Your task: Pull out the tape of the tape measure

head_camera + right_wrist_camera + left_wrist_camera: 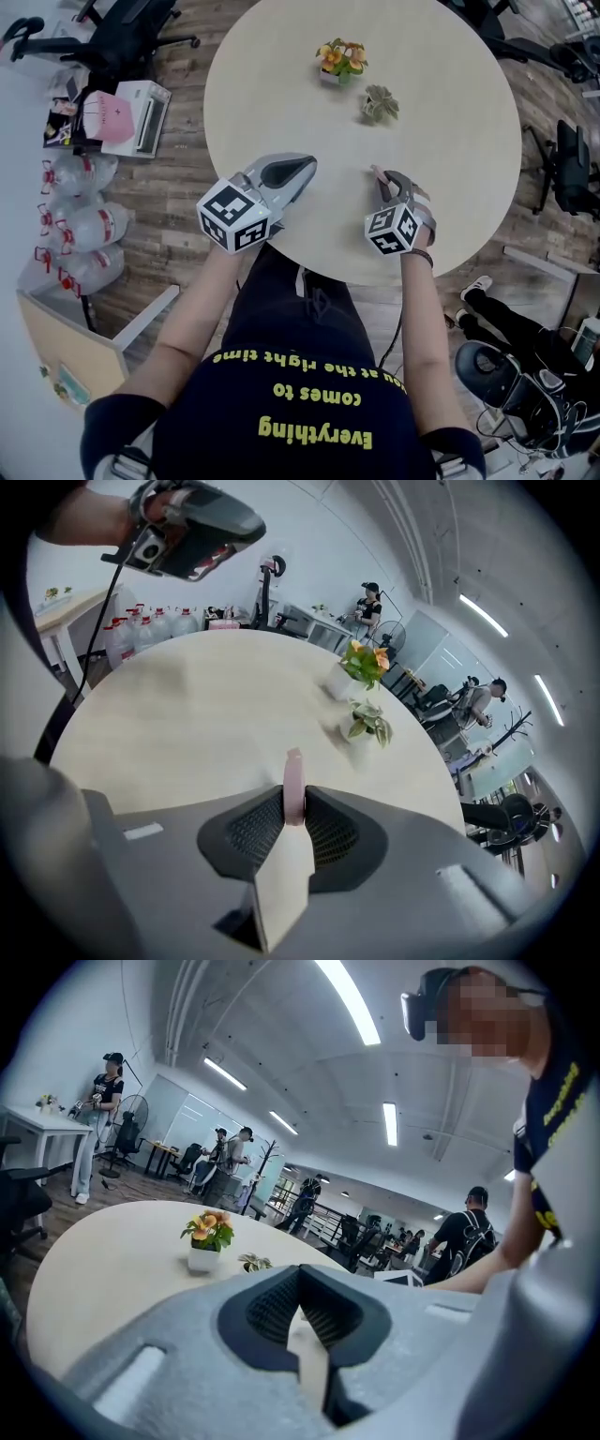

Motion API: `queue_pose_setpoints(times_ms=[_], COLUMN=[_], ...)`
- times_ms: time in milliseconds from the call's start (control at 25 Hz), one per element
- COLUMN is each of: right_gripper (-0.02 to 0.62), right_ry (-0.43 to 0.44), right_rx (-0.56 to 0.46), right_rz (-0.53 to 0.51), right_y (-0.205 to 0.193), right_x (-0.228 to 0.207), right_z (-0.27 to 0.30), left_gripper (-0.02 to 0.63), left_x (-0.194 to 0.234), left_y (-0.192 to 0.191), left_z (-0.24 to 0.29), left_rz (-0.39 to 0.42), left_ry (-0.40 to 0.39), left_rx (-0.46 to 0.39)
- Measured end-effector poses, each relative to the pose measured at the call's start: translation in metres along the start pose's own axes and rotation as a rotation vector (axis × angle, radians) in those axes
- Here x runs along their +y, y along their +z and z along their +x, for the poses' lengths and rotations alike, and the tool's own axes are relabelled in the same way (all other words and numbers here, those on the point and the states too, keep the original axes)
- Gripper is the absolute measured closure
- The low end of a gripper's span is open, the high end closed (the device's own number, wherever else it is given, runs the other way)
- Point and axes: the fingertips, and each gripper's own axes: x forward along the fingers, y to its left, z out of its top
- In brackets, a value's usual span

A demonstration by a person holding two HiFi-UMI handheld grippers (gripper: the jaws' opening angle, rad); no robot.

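Though the right gripper [293,806] pinches a pink thing [293,772], probably the tape measure, the left gripper [300,1288] is clamped shut and empty, so pulling remains.

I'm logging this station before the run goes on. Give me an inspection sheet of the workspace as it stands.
Surface: round beige table, standing on a wood floor.
Job's things: thin pink piece between the right gripper's jaws, possibly the tape measure; no tape seen drawn out.
Clutter: potted orange flowers; small green plant.
Grippers: left gripper shut, empty; right gripper shut on the thin pink piece.
Cables: black cable hanging from the left gripper.
Surroundings: office chairs, water bottles, other people in the room.
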Motion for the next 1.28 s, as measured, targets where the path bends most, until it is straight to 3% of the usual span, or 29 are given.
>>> queue_pose_setpoints(times_ms=[480,1040,1280], right_gripper=[0.495,0.428,0.417], right_ry=[0.040,0.175,0.203], right_rx=[0.048,0.042,0.040], right_rz=[0.052,0.220,0.234], right_y=[-0.012,-0.010,-0.012], right_x=[0.013,0.018,0.026], right_z=[0.019,0.011,0.004], left_gripper=[0.604,0.604,0.604], left_x=[0.009,-0.001,-0.007], left_y=[-0.008,-0.007,-0.007], left_z=[-0.004,-0.005,-0.011], left_rz=[-0.008,0.000,0.008], left_ry=[0.011,0.005,0.009], left_rx=[0.026,0.021,0.015])
